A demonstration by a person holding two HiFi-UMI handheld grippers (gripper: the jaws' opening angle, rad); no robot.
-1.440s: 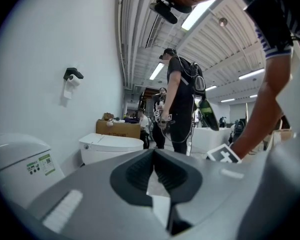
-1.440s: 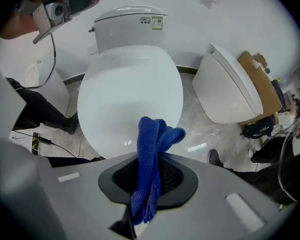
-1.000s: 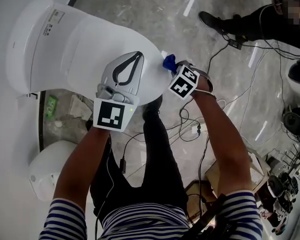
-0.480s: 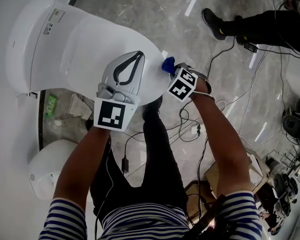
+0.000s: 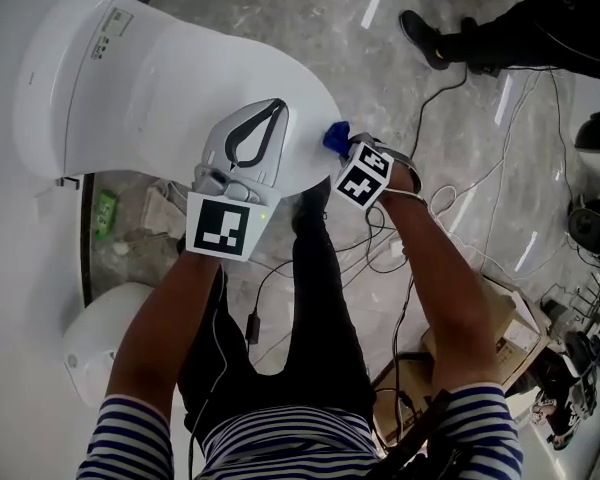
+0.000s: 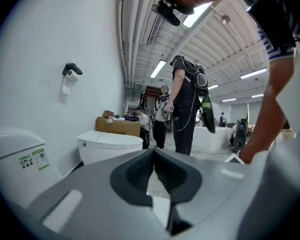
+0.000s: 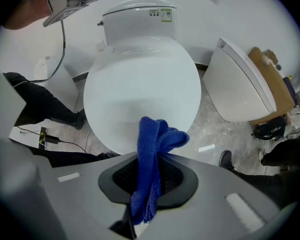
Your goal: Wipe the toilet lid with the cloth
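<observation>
We see the grey floor (image 5: 280, 8) lying open round the toilet, with a second toilet (image 7: 242, 86) close by on one side. The toilet lid (image 5: 170, 78) is down, and its broad white top runs free from the front rim back to the tank. The left claw (image 5: 277, 108) lies above the lid's front part with its jaws pressed together and nothing between them. The right claw (image 5: 342, 144) sits at the lid's front edge, pinching the blue cloth (image 7: 151, 149). The cloth bunches up past the claw's tips just at the rim; we cannot tell whether it touches. Loose cables (image 5: 470, 183) trail over the floor beside the right arm.
</observation>
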